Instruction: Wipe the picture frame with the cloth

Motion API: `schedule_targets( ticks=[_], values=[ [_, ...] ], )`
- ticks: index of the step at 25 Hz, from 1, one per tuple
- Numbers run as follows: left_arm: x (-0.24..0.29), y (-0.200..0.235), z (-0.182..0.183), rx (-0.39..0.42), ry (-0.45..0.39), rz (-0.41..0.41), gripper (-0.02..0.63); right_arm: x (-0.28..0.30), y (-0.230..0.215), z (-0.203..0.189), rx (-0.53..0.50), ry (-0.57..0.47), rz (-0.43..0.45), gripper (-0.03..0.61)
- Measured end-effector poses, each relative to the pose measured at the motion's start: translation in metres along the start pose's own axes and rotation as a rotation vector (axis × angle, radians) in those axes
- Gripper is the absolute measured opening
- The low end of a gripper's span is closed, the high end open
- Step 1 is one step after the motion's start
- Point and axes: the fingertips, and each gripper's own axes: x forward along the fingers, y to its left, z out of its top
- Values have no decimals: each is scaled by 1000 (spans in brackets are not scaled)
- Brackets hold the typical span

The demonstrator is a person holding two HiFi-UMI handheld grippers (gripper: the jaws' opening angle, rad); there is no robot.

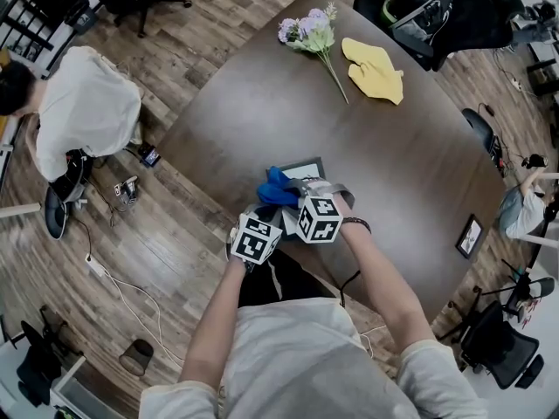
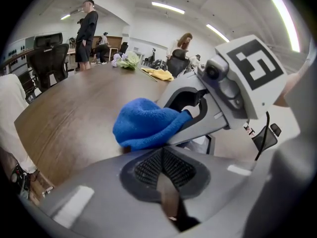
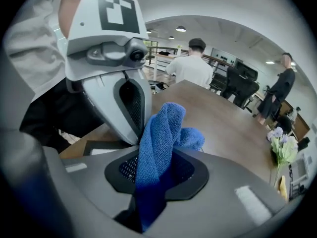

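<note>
The picture frame (image 1: pixel 304 168) lies on the dark wooden table (image 1: pixel 262 103) near its front edge, its near part hidden under both grippers. My right gripper (image 1: pixel 293 195) is shut on the blue cloth (image 1: pixel 274 190), which bunches out past the jaws (image 3: pixel 163 128) over the frame's left side. My left gripper (image 1: pixel 267 211) sits just left of it, jaws shut, tips close to the frame's near edge (image 3: pixel 96 148). Only a thin brown sliver shows between the left jaws in the left gripper view (image 2: pixel 161 155). That view also shows the cloth (image 2: pixel 146 123) directly ahead.
A bunch of flowers (image 1: pixel 310 33) and a yellow cloth (image 1: pixel 376 70) lie at the table's far end. A second small frame (image 1: pixel 469 236) sits at the right edge. A seated person (image 1: pixel 83 112), office chairs and floor cables surround the table.
</note>
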Motion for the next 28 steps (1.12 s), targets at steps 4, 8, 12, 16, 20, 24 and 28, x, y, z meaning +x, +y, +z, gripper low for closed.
schedule_targets(
  ticks=[4, 8, 12, 16, 20, 24, 28],
  values=[
    [1, 1, -1, 15, -3, 12, 52, -3, 9, -5, -119, 69, 49, 84],
    [-2, -4, 1, -3, -3, 1, 52, -8, 19, -10, -174, 116, 38, 84],
    [-2, -4, 0, 1, -8, 3, 52, -12, 29, -9, -71, 83, 3, 84],
    [1, 3, -4, -31, -23, 0, 52, -16, 35, -9, 102, 23, -20, 84],
    [0, 6, -5, -92, -41, -24, 52, -15, 44, -7, 189, 19, -24, 84],
    [1, 6, -5, -96, -33, -25, 52, -15, 66, -6, 269, 24, 29, 84],
    [-2, 6, -5, -105, -37, -23, 52, -13, 73, 2, 218, 39, -19, 84]
  ],
)
